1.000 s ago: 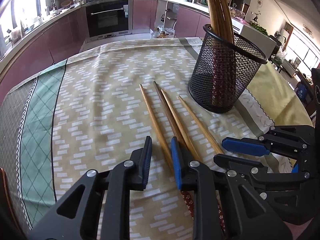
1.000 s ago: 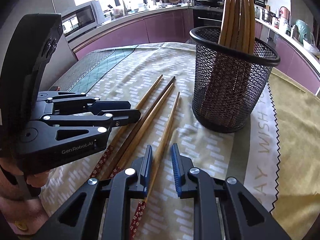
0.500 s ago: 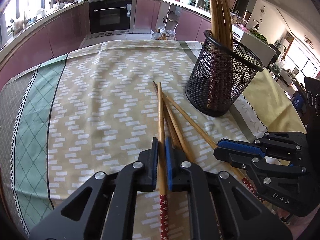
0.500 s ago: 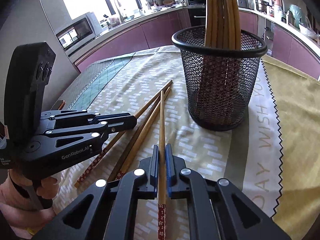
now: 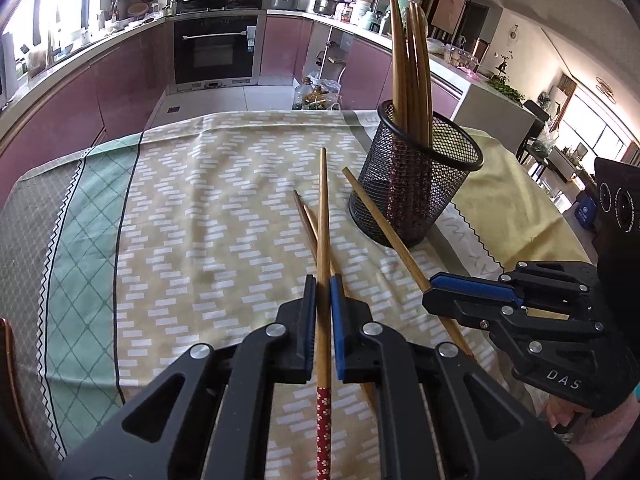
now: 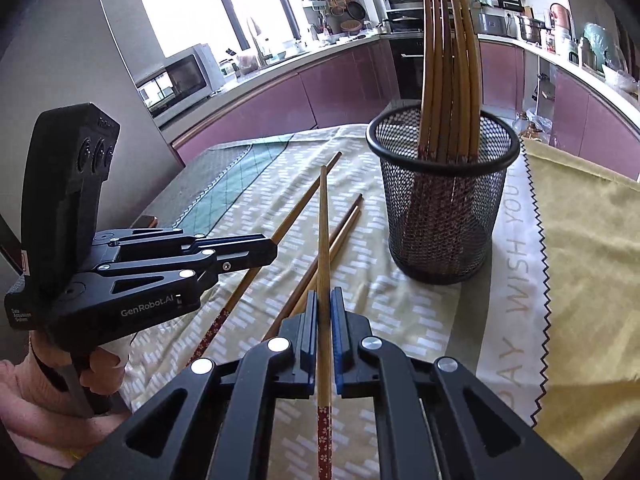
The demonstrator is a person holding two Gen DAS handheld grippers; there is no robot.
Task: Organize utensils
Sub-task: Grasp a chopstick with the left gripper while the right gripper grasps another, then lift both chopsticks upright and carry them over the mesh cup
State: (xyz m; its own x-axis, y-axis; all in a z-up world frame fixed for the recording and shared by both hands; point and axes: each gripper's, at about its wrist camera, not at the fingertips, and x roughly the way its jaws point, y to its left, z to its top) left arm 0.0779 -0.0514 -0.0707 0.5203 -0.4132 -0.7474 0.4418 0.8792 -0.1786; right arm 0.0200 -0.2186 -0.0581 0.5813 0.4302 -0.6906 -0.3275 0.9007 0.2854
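Now the left hand-held gripper is closed tight on one long brown wooden chopstick with a red flowered end, and this chopstick points forward and away from the bench. The right hand-held gripper is also closed tight on a second wooden chopstick with a red flowered end, which is lifted in the same manner. Two more brown wooden chopsticks lie together on the beige patterned tablecloth that covers the bench, near the middle and under the lifted one. A black round wire-mesh holder stands upright on the cloth, far and to the right, and several wooden chopsticks stand inside it. In the right wrist view a person's hand holds the handle of the left hand-held gripper.
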